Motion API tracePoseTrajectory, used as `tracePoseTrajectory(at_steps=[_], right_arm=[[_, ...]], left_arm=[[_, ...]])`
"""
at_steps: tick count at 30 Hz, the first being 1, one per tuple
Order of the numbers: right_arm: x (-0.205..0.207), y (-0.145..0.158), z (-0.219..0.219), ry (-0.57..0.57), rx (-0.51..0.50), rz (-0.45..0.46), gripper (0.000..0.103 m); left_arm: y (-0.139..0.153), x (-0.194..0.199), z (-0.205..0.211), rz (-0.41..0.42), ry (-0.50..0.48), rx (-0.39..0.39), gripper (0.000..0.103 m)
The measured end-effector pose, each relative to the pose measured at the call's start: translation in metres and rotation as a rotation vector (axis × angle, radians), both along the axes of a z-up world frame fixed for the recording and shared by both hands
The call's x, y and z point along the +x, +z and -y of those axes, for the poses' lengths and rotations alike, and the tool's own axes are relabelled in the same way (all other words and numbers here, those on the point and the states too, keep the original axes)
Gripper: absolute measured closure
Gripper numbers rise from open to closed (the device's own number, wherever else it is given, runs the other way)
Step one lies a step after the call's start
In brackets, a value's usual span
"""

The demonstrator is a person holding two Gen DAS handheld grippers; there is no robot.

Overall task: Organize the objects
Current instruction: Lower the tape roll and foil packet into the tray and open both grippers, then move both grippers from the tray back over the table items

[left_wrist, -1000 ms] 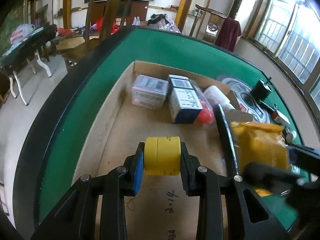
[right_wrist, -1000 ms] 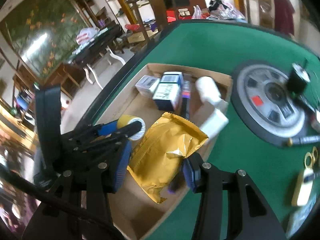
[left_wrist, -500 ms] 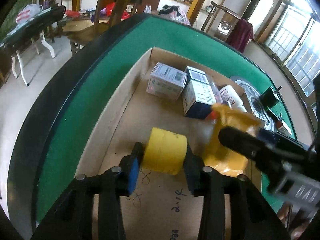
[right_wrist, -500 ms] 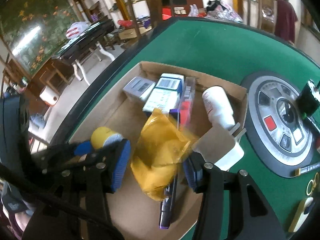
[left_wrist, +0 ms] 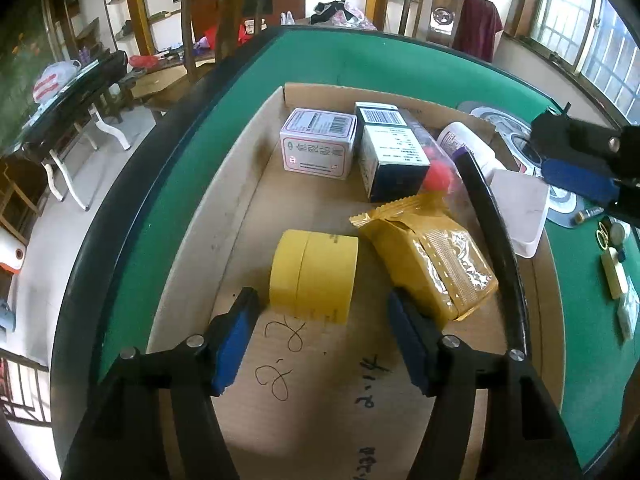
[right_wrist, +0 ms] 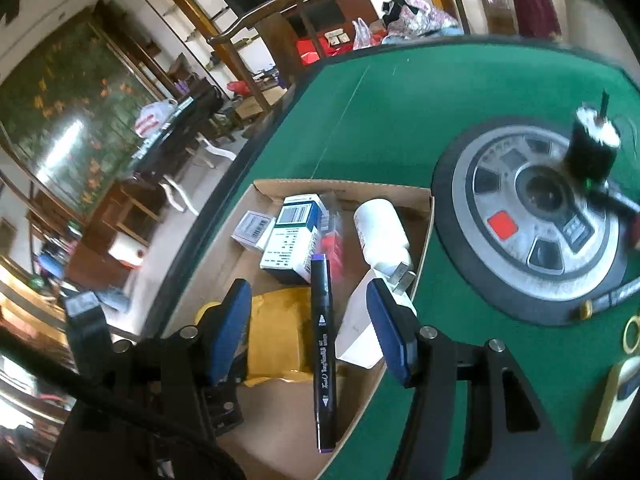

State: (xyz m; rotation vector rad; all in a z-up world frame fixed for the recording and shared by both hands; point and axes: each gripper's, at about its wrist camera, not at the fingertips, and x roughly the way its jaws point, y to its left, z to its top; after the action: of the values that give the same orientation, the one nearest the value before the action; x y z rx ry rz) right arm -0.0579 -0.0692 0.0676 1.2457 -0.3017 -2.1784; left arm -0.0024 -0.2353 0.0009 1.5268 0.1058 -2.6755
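The left gripper point(left_wrist: 322, 332) has just been opening its jaws, which now stand clear of the yellow roll of masking tape point(left_wrist: 313, 276) resting on the floor of the shallow cardboard box point(left_wrist: 248, 208) near its left wall, beside the crinkled yellow foil packet point(left_wrist: 430, 264). The right gripper point(right_wrist: 310, 332) has just been opening too and holds nothing above that packet and the black marker pen point(right_wrist: 323, 344). To finish the release cleanly, draw both straight back, so neither pad nudges the roll.

Under me runs a round table point(left_wrist: 256, 92) topped with green felt and edged in black. A shallow cardboard box point(left_wrist: 240, 216) sits directly on the felt toward its left side. Right of the box lies a dark round disc with a grey dial point(right_wrist: 536, 224), and nearer on the right a small pale yellow case point(left_wrist: 614, 272) beside gold-handled scissors point(right_wrist: 632, 334)
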Motion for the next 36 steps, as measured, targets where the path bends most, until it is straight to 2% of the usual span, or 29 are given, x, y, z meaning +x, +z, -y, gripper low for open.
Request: tracePoseTrajectory(at_steps=[3, 4, 6, 10, 11, 15, 18, 21, 24, 26, 30, 34, 36], right_arm=[[0.005, 0.008, -0.009, -0.023, -0.033, -0.022, 0.044], [0.006, 0.010, -0.012, -0.032, -0.043, -0.028, 0.043], [0.007, 0.012, -0.017, -0.050, -0.043, -0.043, 0.039], [0.000, 0.003, -0.015, -0.038, -0.039, -0.006, 0.038], [-0.004, -0.005, -0.013, -0.010, -0.062, 0.034, 0.033], [-0.009, -0.018, -0.003, 0.061, -0.132, 0.122, 0.032], [-0.012, -0.020, -0.012, 0.029, -0.157, 0.135, 0.032], [-0.008, -0.005, -0.035, -0.014, -0.138, 0.074, 0.032], [0.004, 0.015, -0.066, -0.070, -0.077, -0.018, 0.032], [0.014, 0.027, -0.090, -0.118, -0.026, -0.084, 0.032], [0.031, 0.045, -0.140, -0.218, 0.073, -0.194, 0.032], [0.056, 0.070, -0.188, -0.339, 0.222, -0.359, 0.032], [0.076, 0.089, -0.208, -0.448, 0.327, -0.504, 0.027]], left_arm=[[0.004, 0.001, 0.011, -0.017, 0.012, 0.089, 0.042], [0.008, 0.005, 0.019, -0.039, 0.034, 0.151, 0.042], [0.022, 0.013, 0.024, -0.092, 0.051, 0.213, 0.042], [0.048, 0.028, 0.025, -0.186, 0.066, 0.214, 0.042], [0.051, 0.032, 0.023, -0.196, 0.067, 0.218, 0.042], [0.062, 0.037, 0.021, -0.227, 0.060, 0.226, 0.042], [0.068, 0.036, 0.015, -0.236, 0.049, 0.234, 0.042], [0.073, 0.039, 0.003, -0.249, 0.015, 0.259, 0.042], [0.082, 0.042, -0.020, -0.268, -0.034, 0.261, 0.042], [0.083, 0.042, -0.034, -0.270, -0.061, 0.264, 0.036], [0.086, 0.044, -0.071, -0.268, -0.122, 0.270, 0.036], [0.081, 0.042, -0.113, -0.249, -0.193, 0.242, 0.035], [0.074, 0.038, -0.131, -0.217, -0.220, 0.254, 0.036]])
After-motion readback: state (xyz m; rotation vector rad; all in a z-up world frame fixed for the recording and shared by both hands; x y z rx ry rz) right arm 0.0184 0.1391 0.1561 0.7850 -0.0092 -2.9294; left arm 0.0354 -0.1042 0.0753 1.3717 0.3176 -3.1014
